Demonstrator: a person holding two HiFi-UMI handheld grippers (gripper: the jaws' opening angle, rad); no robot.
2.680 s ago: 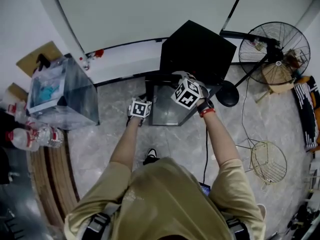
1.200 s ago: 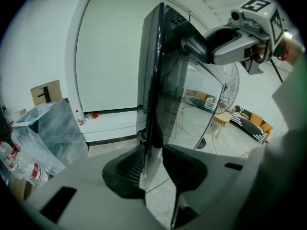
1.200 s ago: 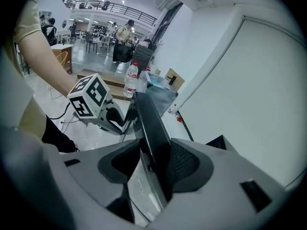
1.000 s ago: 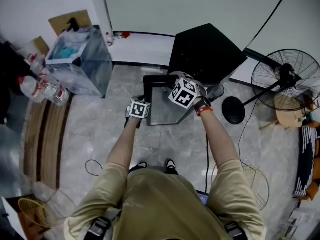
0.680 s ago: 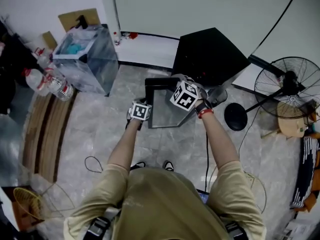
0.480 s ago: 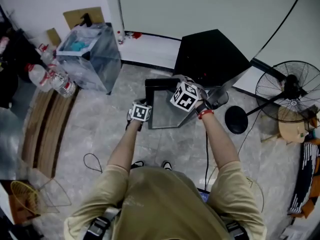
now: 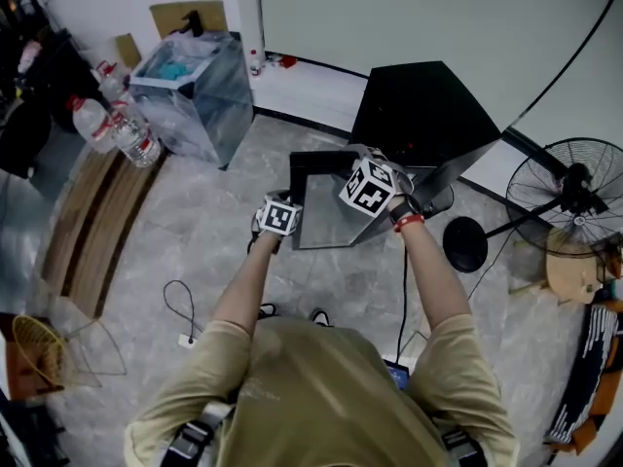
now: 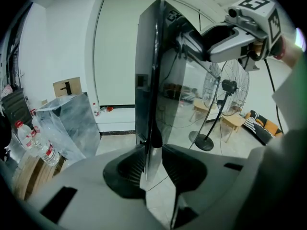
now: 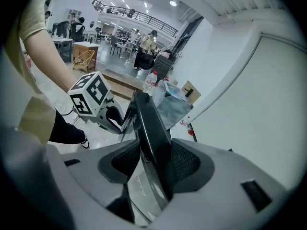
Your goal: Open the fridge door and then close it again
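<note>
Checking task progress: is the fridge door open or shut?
Open: the fridge door stands swung well away from the black fridge body.

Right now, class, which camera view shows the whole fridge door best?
The head view: it shows the whole fridge door from above, swung out from the black fridge. Each gripper view shows only its edge, clamped between the jaws.

Two grippers: one left gripper and one right gripper. One fridge stands beyond the jaws. It has one fridge door, whose edge sits between both pairs of jaws. Left of the left jaws are one clear bin, at least three water bottles and two cardboard pieces. Right of the right jaws is one standing fan.
</note>
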